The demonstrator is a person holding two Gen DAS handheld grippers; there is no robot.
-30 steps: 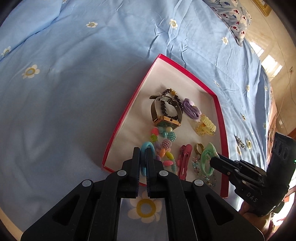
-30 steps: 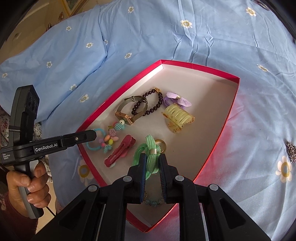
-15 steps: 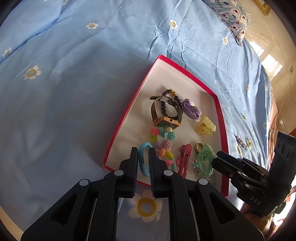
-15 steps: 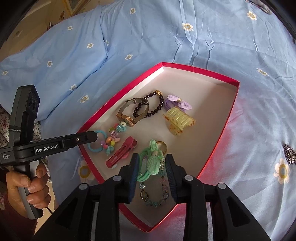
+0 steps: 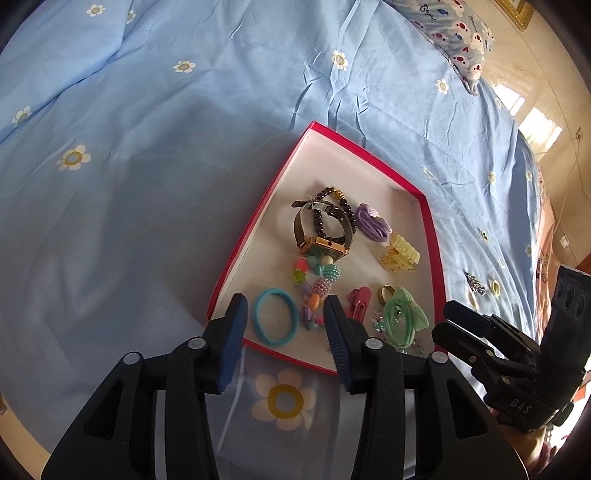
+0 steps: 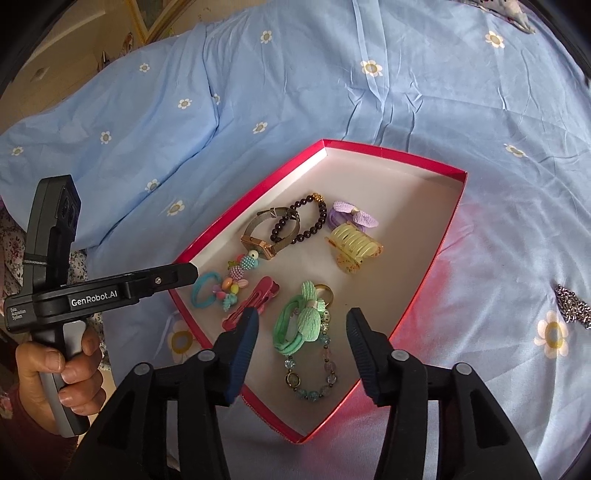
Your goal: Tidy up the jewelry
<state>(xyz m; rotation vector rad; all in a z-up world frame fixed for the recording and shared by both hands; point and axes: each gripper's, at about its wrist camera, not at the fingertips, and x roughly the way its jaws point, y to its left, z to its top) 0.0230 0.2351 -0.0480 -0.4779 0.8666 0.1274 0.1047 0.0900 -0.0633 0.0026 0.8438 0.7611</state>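
A red tray (image 5: 236, 254) (image 6: 448, 236) with a white floor lies on the blue flowered bedsheet. In it lie a blue hair tie (image 5: 275, 316) (image 6: 201, 291), a green hair tie (image 5: 404, 319) (image 6: 301, 323), a gold watch (image 5: 321, 236), a dark bead bracelet (image 6: 301, 221), a colourful bead string (image 5: 314, 288), a red clip (image 6: 255, 302), a yellow claw clip (image 6: 354, 251), a purple hair tie (image 5: 371, 221) and a pale bead bracelet (image 6: 310, 373). My left gripper (image 5: 284, 325) is open over the blue tie. My right gripper (image 6: 301, 341) is open around the green tie.
A silver chain piece (image 6: 572, 306) (image 5: 472, 280) lies on the sheet to the right of the tray. A patterned pillow (image 5: 454, 26) is at the far edge of the bed. The bed's near edge runs just behind both grippers.
Both grippers opened. The left let go of the blue hair tie and the right let go of the green hair tie; both ties now lie in the tray. Both grippers pulled back a little.
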